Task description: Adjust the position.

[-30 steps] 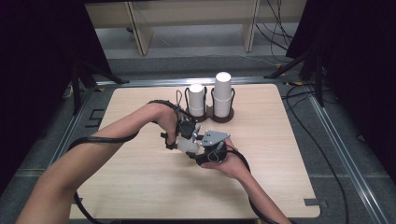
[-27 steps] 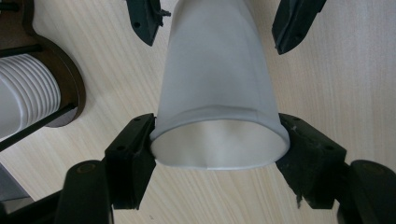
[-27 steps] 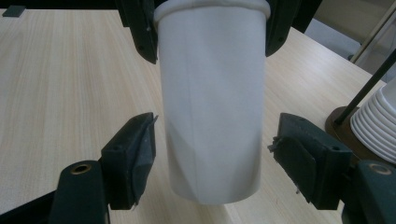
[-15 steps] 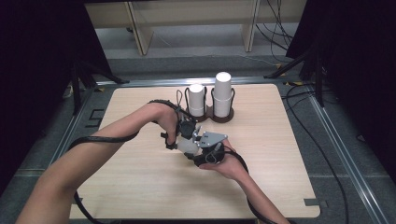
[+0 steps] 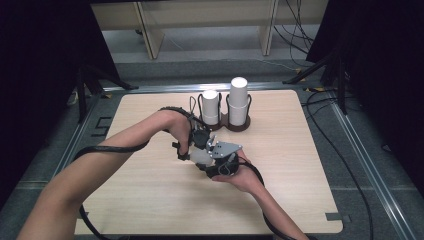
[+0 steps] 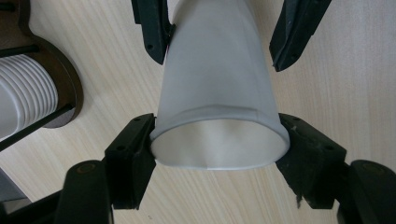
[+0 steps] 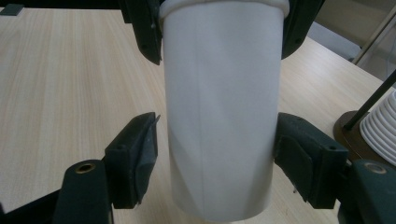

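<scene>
The table [image 5: 300, 200] lies bare along its near edge, across the whole right side and over the left half, so a hand could sweep through any of those stretches freely. Near the far edge stands a dark holder [image 5: 235, 125] with two stacks of white cups [image 5: 239, 100], the right stack taller; its thin upright rods hem them in. The middle is crowded: both tongs, left [image 5: 197, 150] and right [image 5: 216, 156], meet there around one white cup [image 5: 202, 159], close in front of the holder, with both forearms and trailing cables crossing the near-left table.
</scene>
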`<action>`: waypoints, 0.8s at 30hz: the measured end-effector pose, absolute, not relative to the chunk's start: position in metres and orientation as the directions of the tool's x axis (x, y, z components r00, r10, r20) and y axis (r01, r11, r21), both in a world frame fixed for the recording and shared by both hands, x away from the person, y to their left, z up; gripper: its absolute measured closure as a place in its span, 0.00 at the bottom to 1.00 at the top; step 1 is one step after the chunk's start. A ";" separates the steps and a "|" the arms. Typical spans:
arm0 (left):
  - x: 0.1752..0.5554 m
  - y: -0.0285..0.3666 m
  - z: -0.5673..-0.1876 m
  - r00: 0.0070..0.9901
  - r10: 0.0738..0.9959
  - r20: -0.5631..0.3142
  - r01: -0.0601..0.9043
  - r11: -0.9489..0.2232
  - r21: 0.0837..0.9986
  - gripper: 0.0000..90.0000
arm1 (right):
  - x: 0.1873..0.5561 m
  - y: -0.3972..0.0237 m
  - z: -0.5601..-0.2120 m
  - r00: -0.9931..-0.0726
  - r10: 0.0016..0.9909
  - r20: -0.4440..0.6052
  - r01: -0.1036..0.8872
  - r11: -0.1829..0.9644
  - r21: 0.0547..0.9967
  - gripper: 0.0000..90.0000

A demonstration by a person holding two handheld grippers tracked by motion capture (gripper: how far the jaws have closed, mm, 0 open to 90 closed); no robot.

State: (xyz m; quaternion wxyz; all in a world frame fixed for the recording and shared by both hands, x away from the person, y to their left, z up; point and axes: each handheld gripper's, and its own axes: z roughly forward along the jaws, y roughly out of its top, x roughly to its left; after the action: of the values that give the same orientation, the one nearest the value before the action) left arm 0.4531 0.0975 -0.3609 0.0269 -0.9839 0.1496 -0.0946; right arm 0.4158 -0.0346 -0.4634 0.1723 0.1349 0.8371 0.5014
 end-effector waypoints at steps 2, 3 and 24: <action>0.455 0.096 -0.358 0.921 -0.345 0.180 -0.324 -0.937 -0.133 0.34 | 0.416 -0.034 -0.464 -0.904 0.400 -0.153 0.053 0.459 0.887 0.35; 0.456 0.096 -0.358 0.921 -0.346 0.178 -0.326 -0.936 -0.135 0.34 | 0.416 -0.034 -0.464 -0.904 0.400 -0.154 0.052 0.459 0.887 0.35; 0.454 0.094 -0.359 0.919 -0.357 0.168 -0.339 -0.932 -0.126 0.34 | 0.416 -0.033 -0.467 -0.897 0.412 -0.164 0.057 0.474 0.878 0.35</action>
State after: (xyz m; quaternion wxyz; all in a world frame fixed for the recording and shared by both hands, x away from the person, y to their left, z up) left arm 0.4541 0.0937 -0.3587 0.0474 -0.9784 0.1778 -0.0947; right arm 0.4164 -0.0330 -0.4674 0.1796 0.1396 0.8396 0.4933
